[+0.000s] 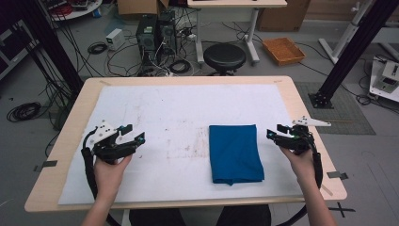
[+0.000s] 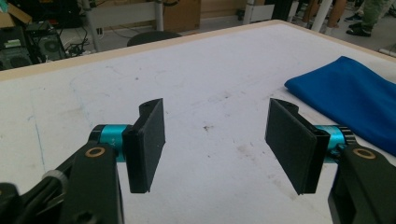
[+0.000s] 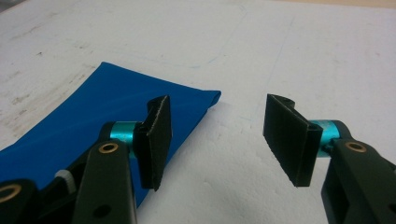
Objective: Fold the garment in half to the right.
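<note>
- No brand, label or writing can be read on the cloth, the grippers or the table cover.
- A folded blue cloth rectangle (image 1: 235,153) lies flat on the white sheet (image 1: 164,122) that covers the pale wooden table (image 1: 70,117), right of the middle and nearer the person's edge; its folds look neat, with one corner showing in the right gripper view (image 3: 208,98).
- The sheet bears brownish smudges and faint scuff marks (image 1: 188,148) left of the cloth.
- Beyond the table stand a round black stool (image 1: 224,56), dark computer towers (image 1: 155,33) amid loose cables, and an orange shallow tray (image 1: 283,50) on the floor.
- Nothing stands between either gripper and the cloth.
- The left gripper (image 1: 140,137) is held over the bare sheet, well apart from the cloth; its own view (image 2: 215,144) shows the jaws spread wide with nothing between them, the cloth off to the side (image 2: 350,98).
- The right gripper (image 1: 270,134) sits just beside the cloth's right edge; its jaws (image 3: 215,140) are spread wide and grasp nothing, one pad hanging above the cloth's edge, the other above the white sheet.
</note>
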A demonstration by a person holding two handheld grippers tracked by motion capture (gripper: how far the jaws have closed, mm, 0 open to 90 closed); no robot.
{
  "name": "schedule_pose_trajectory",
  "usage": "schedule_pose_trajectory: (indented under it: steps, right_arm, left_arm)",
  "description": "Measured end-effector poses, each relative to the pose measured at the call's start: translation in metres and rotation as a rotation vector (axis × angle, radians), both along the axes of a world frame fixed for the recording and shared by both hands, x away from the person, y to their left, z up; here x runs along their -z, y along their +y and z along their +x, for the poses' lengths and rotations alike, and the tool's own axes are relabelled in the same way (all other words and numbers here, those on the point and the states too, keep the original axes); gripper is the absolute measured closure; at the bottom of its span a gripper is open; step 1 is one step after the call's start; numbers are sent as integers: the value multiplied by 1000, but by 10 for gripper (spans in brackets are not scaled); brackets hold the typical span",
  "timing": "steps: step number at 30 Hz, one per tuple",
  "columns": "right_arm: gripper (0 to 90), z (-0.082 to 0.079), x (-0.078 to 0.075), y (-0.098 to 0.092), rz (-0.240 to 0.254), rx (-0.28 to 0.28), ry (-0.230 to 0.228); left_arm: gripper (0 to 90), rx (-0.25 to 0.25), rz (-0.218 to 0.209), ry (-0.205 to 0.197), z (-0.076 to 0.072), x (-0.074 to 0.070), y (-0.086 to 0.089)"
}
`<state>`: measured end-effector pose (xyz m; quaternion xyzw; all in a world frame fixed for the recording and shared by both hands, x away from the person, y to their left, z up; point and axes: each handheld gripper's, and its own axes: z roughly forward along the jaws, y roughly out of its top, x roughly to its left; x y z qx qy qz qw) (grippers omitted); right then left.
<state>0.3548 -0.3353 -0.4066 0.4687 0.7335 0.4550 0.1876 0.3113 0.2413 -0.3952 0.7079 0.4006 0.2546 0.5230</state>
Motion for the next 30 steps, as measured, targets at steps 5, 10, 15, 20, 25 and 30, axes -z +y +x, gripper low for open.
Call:
schedule_pose_trajectory:
  steps: [5,10,15,20,25,30]
  right_arm:
    - [418,1,2,3,-14,-7,4]
    - [413,1,2,3,-15,-12,2]
    - [410,1,3,3,-22,-14,8]
    - [409,2,4,3,-26,-9,13]
    - [409,2,5,4,-27,-10,16]
    - [409,2,5,4,-30,-6,15]
  left_arm:
    - [360,-20,34,-15,0,1,2]
    - [360,-27,36,-7,1,3,4]
    - [360,-33,33,-2,1,5,6]
    - [360,-35,42,-2,1,6,5]
    - [360,-33,49,7,2,9,4]
    - [360,-40,48,8,2,9,5]
